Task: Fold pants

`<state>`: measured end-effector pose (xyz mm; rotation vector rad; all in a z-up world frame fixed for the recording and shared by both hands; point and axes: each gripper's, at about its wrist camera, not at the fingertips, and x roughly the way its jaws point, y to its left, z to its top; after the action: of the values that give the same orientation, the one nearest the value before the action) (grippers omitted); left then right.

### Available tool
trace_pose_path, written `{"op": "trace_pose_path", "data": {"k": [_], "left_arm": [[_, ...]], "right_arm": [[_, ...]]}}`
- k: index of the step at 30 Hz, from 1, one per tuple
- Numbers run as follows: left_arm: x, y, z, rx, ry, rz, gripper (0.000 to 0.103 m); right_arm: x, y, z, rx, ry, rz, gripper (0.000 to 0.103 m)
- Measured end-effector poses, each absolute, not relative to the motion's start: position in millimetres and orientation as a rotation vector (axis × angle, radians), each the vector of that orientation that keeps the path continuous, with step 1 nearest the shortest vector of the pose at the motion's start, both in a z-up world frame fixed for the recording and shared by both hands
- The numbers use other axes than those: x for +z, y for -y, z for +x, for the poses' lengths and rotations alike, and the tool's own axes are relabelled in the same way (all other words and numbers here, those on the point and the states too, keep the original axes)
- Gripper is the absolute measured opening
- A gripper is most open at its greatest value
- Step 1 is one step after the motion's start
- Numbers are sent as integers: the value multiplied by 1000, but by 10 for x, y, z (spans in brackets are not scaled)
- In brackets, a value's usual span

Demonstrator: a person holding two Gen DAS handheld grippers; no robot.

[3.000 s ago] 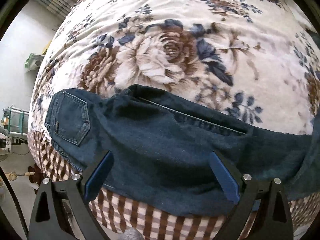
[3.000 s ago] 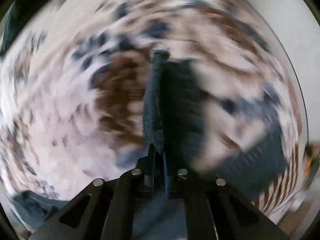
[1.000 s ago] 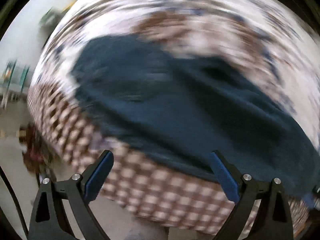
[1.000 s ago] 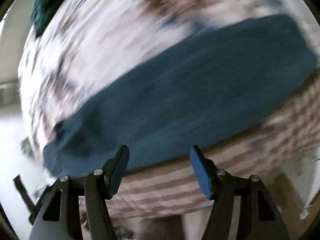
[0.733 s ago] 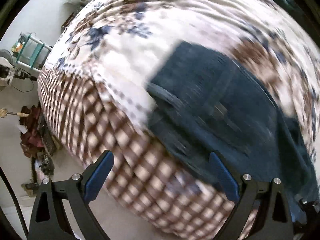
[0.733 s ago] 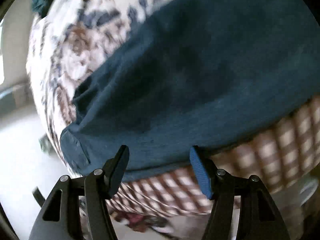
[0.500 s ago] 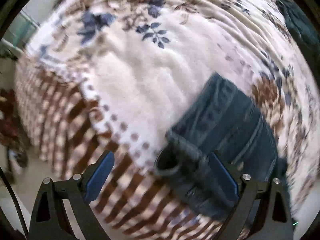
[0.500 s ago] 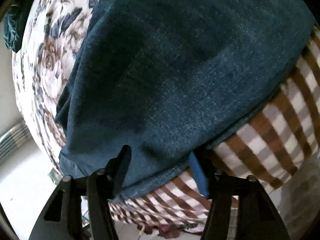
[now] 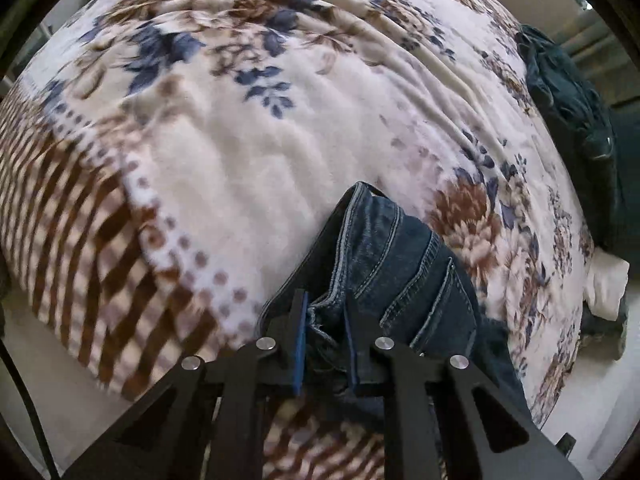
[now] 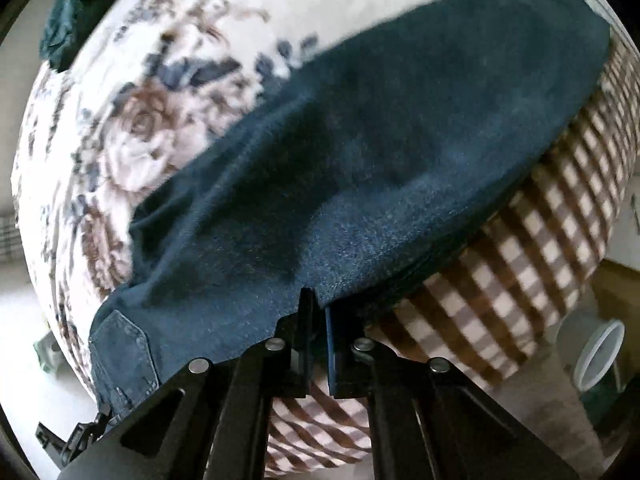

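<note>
Dark blue jeans lie near the front edge of a bed. In the left wrist view my left gripper is shut on the bunched waistband end of the jeans, with denim pinched between the blue pads. In the right wrist view the jeans spread wide across the bed, a back pocket at lower left. My right gripper is shut on the jeans' near folded edge, which hangs over the bed's side.
The bed carries a floral blanket with a brown checked border. A dark garment pile lies at the far right of the bed. A white plastic cup stands on the floor at right.
Both grippers were open over the jeans half a second to a second ago. Both have since closed on the denim, the left at the waistband end, the right on the near edge.
</note>
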<state>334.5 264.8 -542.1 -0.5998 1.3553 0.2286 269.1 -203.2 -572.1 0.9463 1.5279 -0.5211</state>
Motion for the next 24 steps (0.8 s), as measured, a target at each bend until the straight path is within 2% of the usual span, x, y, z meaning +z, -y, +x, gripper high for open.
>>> {"op": "trace_pose_path", "data": {"k": [3, 6, 8, 9, 11, 12, 13, 14, 15, 20, 24], "left_arm": [[-5549, -2663, 3247, 239, -1396, -560, 13], [-5935, -2653, 3173, 279, -1486, -522, 15], [-6028, -2689, 3161, 291, -1519, -530, 24], [-5975, -2700, 3171, 292, -1518, -525, 27], [-5776, -2671, 3215, 314, -1507, -449, 41], [-5658, -2617, 3245, 313, -1491, -389, 47], [-5546, -2534, 3282, 300, -1469, -326, 66], [-5448, -2429, 3330, 287, -1447, -258, 86], [-5399, -2349, 3366, 277, -1430, -215, 92], [-5523, -1833, 3744, 197, -1388, -75, 93], [-5818, -1447, 3999, 184, -1402, 105, 93]], "right_arm": [[-5703, 2062, 2648, -498, -1551, 927, 5], [-5995, 2073, 2535, -475, -1664, 916, 6], [-6181, 2115, 2491, -470, -1760, 935, 7], [-6215, 2132, 2499, -460, -1794, 942, 14], [-6151, 2107, 2611, -396, -1840, 901, 37], [-6078, 2093, 2667, -357, -1851, 878, 58], [-5949, 2039, 2788, -300, -1849, 845, 65], [-5851, 2006, 2873, -259, -1837, 827, 65], [-5755, 1969, 2965, -211, -1825, 808, 65], [-5598, 1682, 3960, 56, -1698, 742, 65], [-5895, 1405, 4753, 201, -1706, 511, 65]]}}
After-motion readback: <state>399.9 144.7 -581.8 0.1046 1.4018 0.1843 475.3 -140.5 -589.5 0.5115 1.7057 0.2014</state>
